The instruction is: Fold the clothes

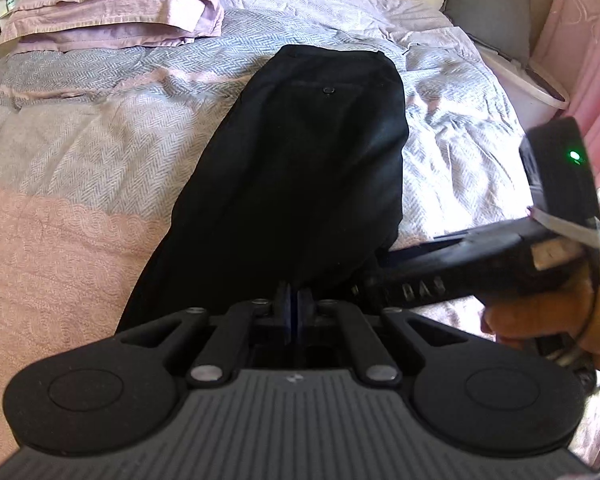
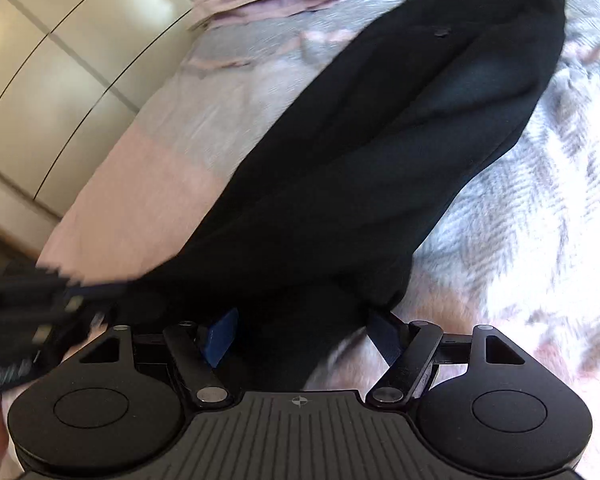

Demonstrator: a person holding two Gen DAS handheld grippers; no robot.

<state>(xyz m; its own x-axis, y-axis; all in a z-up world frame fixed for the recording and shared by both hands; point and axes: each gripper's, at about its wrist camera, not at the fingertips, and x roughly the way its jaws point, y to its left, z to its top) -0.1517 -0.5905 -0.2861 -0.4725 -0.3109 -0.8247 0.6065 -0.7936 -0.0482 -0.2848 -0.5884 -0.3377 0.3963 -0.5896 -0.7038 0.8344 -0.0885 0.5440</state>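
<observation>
A pair of black trousers (image 1: pixel 300 168) lies lengthwise on the bed, waistband with a back-pocket button at the far end. My left gripper (image 1: pixel 294 300) is shut on the near leg end of the trousers, and the dark cloth rises into its closed fingers. In the right wrist view the trousers (image 2: pixel 400 128) run away up and to the right. My right gripper (image 2: pixel 302 334) stands open with the near trouser edge lying between its blue pads (image 2: pixel 220 336), which do not press on it. The left gripper's fingers (image 2: pixel 100 290) show blurred at the left, at the cloth's edge.
The bed carries a grey herringbone cover (image 1: pixel 100 128) with a pink lace-patterned part (image 1: pixel 52 256) near me. Lilac pillows (image 1: pixel 112 12) lie at the head, a pink curtain (image 1: pixel 596 60) hangs on the right. Pale wardrobe doors (image 2: pixel 60 60) stand beside the bed. A hand (image 1: pixel 540 316) holds the right tool.
</observation>
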